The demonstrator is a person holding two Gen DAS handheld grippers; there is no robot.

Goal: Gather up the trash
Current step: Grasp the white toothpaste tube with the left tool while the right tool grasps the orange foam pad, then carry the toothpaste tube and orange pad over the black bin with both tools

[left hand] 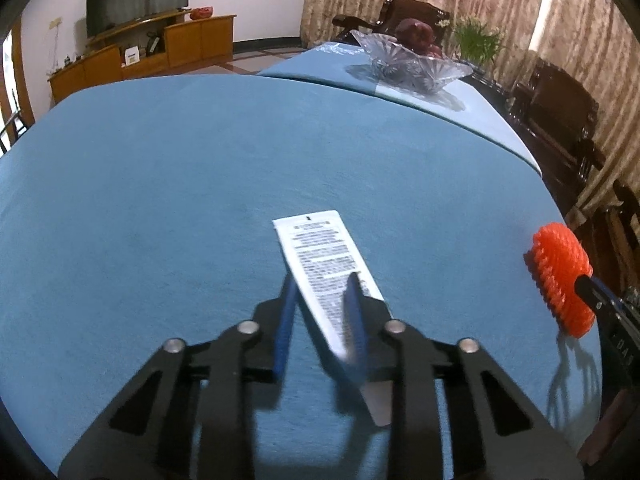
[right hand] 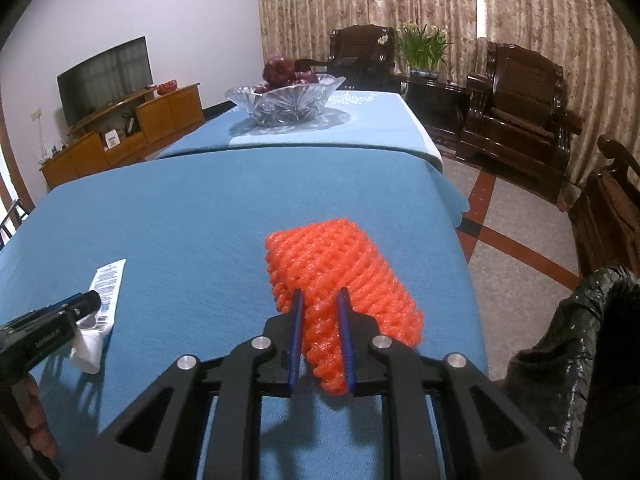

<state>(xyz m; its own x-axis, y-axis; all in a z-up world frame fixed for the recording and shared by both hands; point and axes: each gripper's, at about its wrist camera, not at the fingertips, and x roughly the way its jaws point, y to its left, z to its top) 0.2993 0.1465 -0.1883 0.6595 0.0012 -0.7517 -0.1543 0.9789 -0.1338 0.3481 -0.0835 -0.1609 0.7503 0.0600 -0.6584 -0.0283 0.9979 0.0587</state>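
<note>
A flattened white tube (left hand: 316, 240) with printed text lies along my left gripper (left hand: 320, 280), whose blue pads are shut on its lower part; its far end points away over the blue tablecloth (left hand: 160, 160). The right wrist view shows the same tube (right hand: 108, 284) in the left gripper (right hand: 84, 304) at the table's left. My right gripper (right hand: 320, 294) is shut on the near end of an orange foam fruit net (right hand: 340, 256), which bulges between the pads. That net (left hand: 560, 276) shows at the right edge of the left wrist view, just above the cloth.
A glass bowl (right hand: 280, 100) of red fruit stands on the far table section. A bin lined with a black bag (right hand: 580, 340) stands off the table's right edge. Dark wooden chairs (right hand: 516, 116) and a potted plant (right hand: 424, 48) line the curtained wall.
</note>
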